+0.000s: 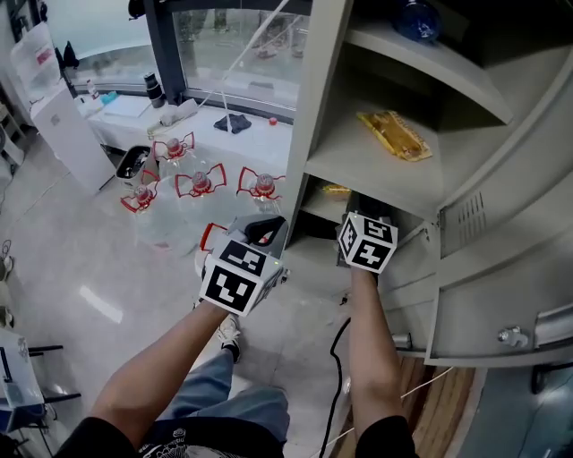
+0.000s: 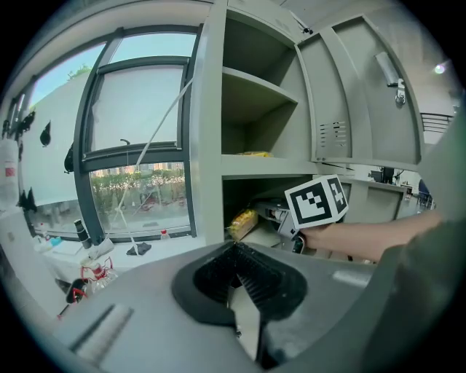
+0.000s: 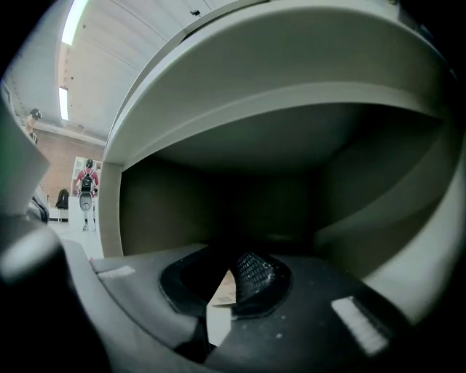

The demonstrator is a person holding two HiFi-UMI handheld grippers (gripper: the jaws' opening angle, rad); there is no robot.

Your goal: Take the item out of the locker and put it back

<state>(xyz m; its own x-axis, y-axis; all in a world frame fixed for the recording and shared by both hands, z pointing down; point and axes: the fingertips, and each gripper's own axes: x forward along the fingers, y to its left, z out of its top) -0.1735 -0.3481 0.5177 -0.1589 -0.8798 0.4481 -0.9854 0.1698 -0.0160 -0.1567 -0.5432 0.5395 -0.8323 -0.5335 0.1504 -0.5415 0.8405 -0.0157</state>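
Note:
The grey locker (image 1: pixel 333 107) stands open with several shelves. A yellow packet (image 1: pixel 394 134) lies on a middle shelf. In the compartment below, a second yellow packet (image 1: pixel 336 190) lies near the front left; it also shows in the left gripper view (image 2: pixel 244 222). My right gripper (image 1: pixel 363 215) reaches into that lower compartment, right of the packet, its marker cube (image 2: pixel 315 202) just outside. Its jaws (image 3: pixel 233 280) are shut, empty, facing the dark back wall. My left gripper (image 1: pixel 264 231) hangs outside the locker, left of it, jaws (image 2: pixel 237 280) shut on nothing.
Several water jugs with red handles (image 1: pixel 201 183) stand on the floor to the left. An open locker door (image 1: pixel 501 295) juts out at the right. A black cable (image 1: pixel 336 358) trails on the floor. A blue object (image 1: pixel 419 18) sits on the top shelf.

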